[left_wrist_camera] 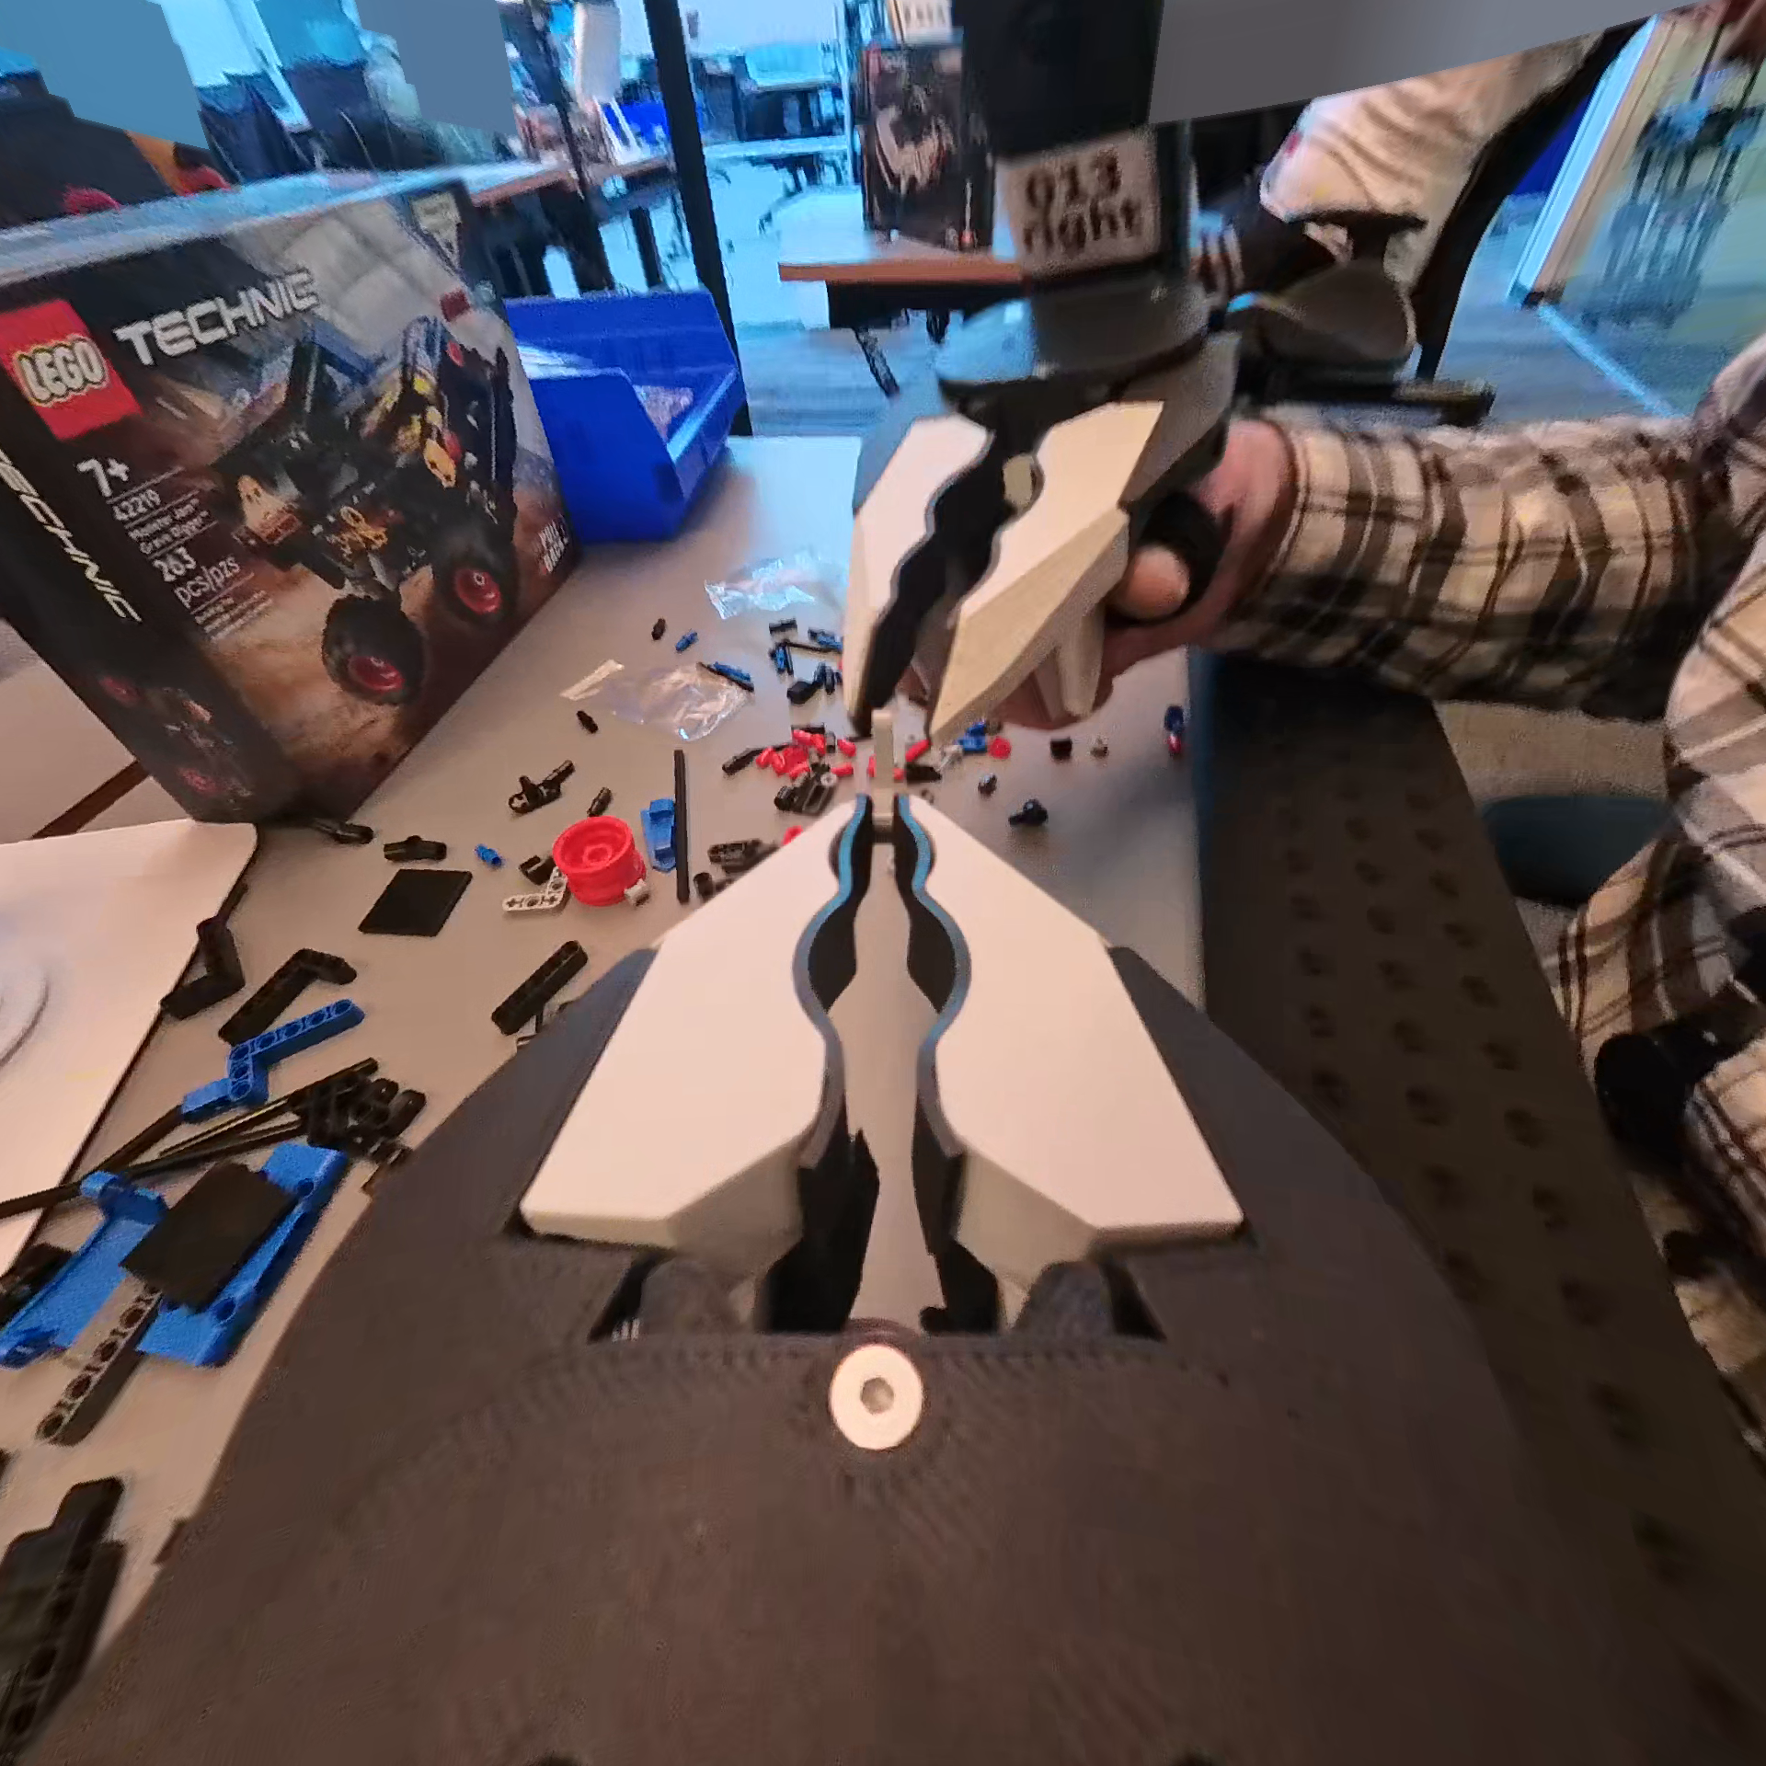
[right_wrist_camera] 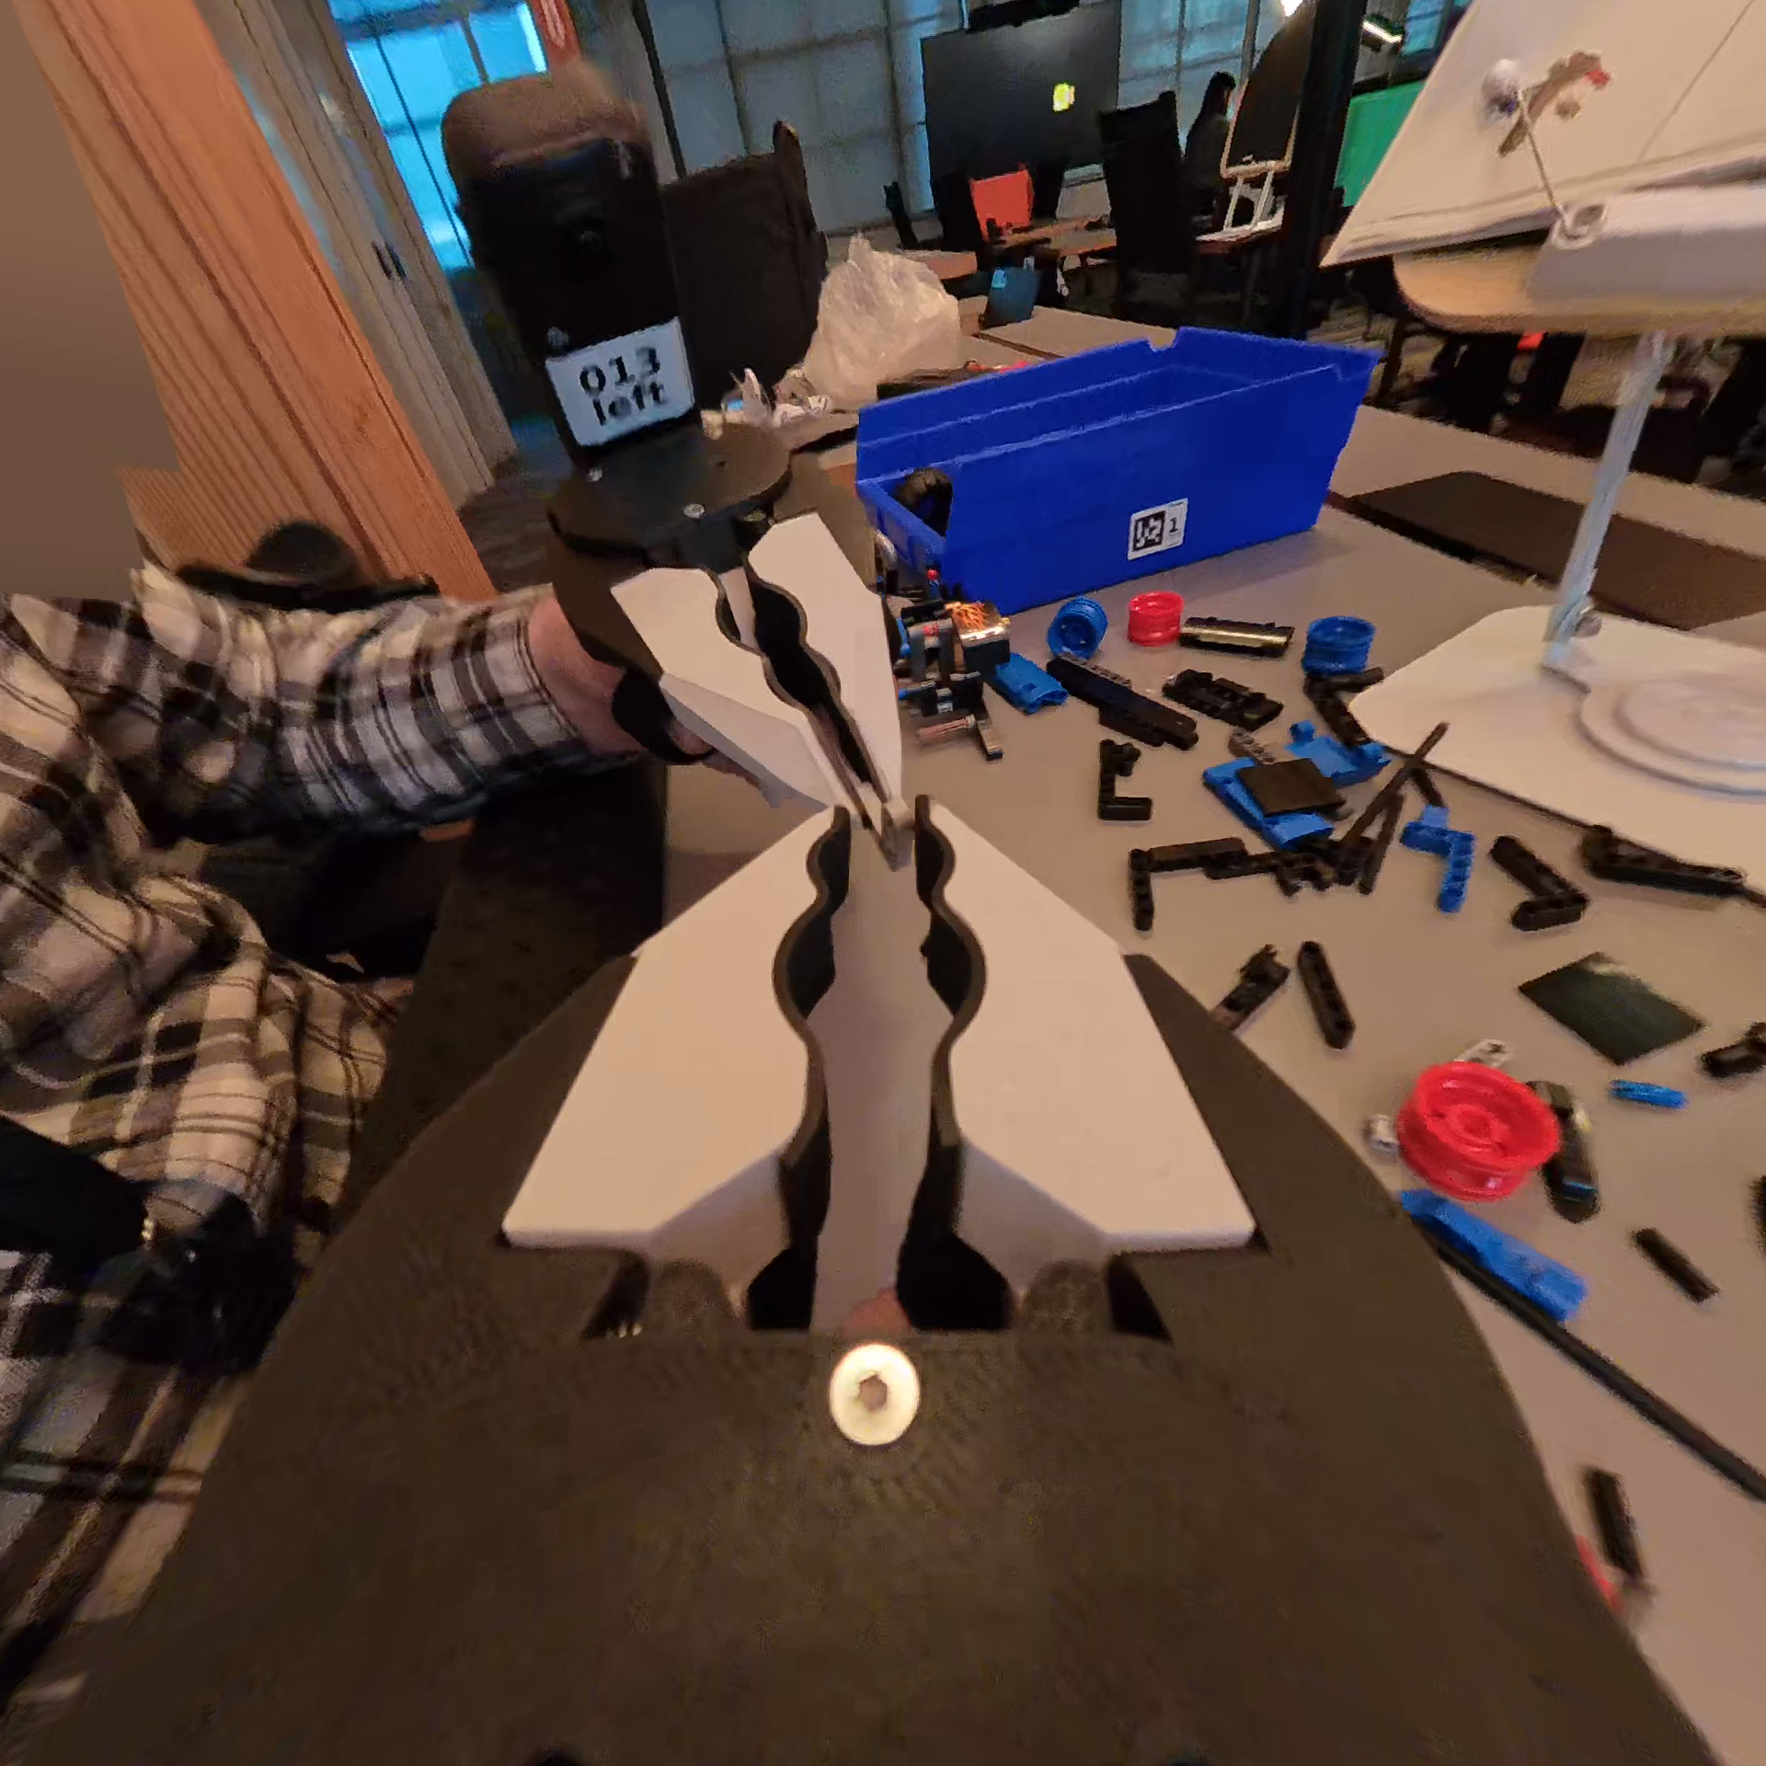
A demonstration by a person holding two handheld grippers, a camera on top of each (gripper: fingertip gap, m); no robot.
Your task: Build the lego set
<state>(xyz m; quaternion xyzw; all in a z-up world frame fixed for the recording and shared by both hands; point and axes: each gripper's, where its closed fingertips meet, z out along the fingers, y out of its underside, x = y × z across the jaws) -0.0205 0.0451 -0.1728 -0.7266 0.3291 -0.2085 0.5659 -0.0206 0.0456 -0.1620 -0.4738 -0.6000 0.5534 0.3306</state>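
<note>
My left gripper [left_wrist_camera: 886, 810] is shut on a small light grey Lego piece [left_wrist_camera: 884, 755] that stands upright from its tips, above the grey table [left_wrist_camera: 1070, 860]. My right gripper [left_wrist_camera: 903, 719] comes down from above. Its jaws stand a little apart around the top of the piece; one finger touches it and the other is off it. In the right wrist view my right gripper [right_wrist_camera: 881, 812] frames the left gripper's tips [right_wrist_camera: 884, 824] and the piece [right_wrist_camera: 895, 846].
The Lego set box [left_wrist_camera: 258, 459] stands at the left beside a blue bin [right_wrist_camera: 1099, 459]. Small red pins [left_wrist_camera: 803, 760], a red wheel hub [right_wrist_camera: 1476, 1132], black and blue beams [right_wrist_camera: 1443, 850], a partial build [right_wrist_camera: 956, 650] and a white stand base [right_wrist_camera: 1577, 726] lie on the table. Less than 4 cm separates the two grippers' tips. Both grippers' tips are roughly 15 cm from the red wheel hub [right_wrist_camera: 1476, 1132]. Seen from the left wrist view [left_wrist_camera: 609, 841] as well.
</note>
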